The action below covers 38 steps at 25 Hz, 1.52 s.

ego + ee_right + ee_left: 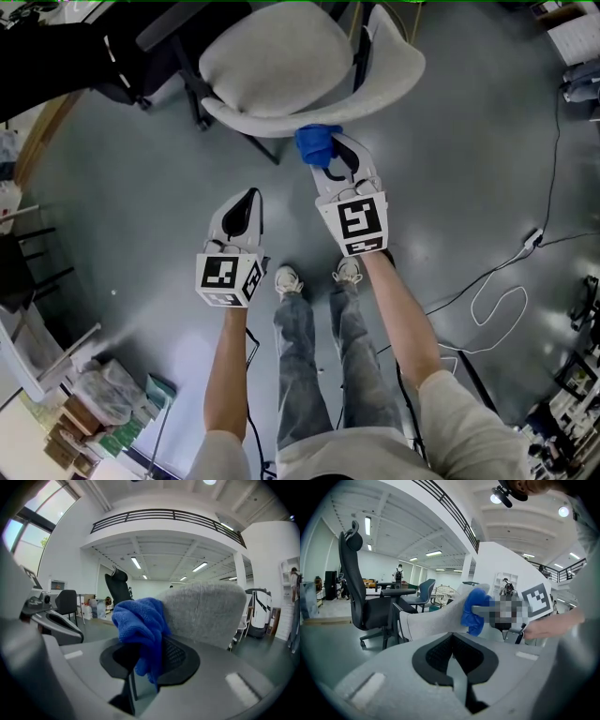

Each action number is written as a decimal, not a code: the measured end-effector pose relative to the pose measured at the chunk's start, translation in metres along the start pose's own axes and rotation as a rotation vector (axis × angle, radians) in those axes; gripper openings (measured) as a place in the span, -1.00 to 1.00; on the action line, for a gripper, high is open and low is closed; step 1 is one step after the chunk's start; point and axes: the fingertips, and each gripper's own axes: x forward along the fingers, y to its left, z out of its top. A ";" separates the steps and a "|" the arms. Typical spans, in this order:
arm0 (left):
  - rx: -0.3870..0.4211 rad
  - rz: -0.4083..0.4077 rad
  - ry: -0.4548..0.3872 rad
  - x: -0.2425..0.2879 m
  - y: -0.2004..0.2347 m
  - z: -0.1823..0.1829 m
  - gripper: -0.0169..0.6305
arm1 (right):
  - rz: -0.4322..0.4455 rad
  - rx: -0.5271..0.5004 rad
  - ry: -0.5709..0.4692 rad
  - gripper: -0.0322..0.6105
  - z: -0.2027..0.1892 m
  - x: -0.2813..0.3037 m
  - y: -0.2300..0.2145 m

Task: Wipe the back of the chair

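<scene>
A grey fabric chair [309,66] stands in front of me, its curved back [272,124] turned my way. My right gripper [330,157] is shut on a bunched blue cloth [317,142], and the cloth is against the lower edge of the chair back. In the right gripper view the cloth [140,625] hangs from the jaws just before the fuzzy grey back [206,611]. My left gripper [242,212] hovers lower left of the chair, shut and holding nothing. The left gripper view shows the cloth [474,612] on the chair [436,620].
A black office chair [356,597] stands to the left of the grey one. White cables [497,300] trail over the grey floor at right. Boxes and shelving [84,403] crowd the lower left. The person's feet [289,279] are below the grippers.
</scene>
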 end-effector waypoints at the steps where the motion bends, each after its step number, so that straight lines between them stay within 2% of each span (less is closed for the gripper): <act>1: 0.000 0.001 0.000 0.001 0.001 0.001 -0.94 | 0.001 0.012 0.008 -0.58 -0.006 0.003 0.000; 9: -0.022 0.004 -0.013 0.012 0.011 0.008 -0.94 | 0.026 0.062 0.094 -0.58 -0.054 0.030 -0.001; 18: -0.021 0.000 0.000 0.017 0.019 0.004 -0.94 | 0.043 0.141 0.238 -0.58 -0.121 0.059 0.003; 24: -0.022 0.010 0.010 0.016 0.025 -0.001 -0.94 | 0.048 0.179 0.301 -0.58 -0.149 0.075 0.004; 30: -0.019 0.011 0.007 0.013 0.021 0.001 -0.94 | 0.051 0.201 0.332 -0.58 -0.158 0.072 0.007; 38: -0.009 0.006 -0.003 0.014 0.008 0.009 -0.94 | 0.049 0.191 0.277 -0.58 -0.140 0.023 0.008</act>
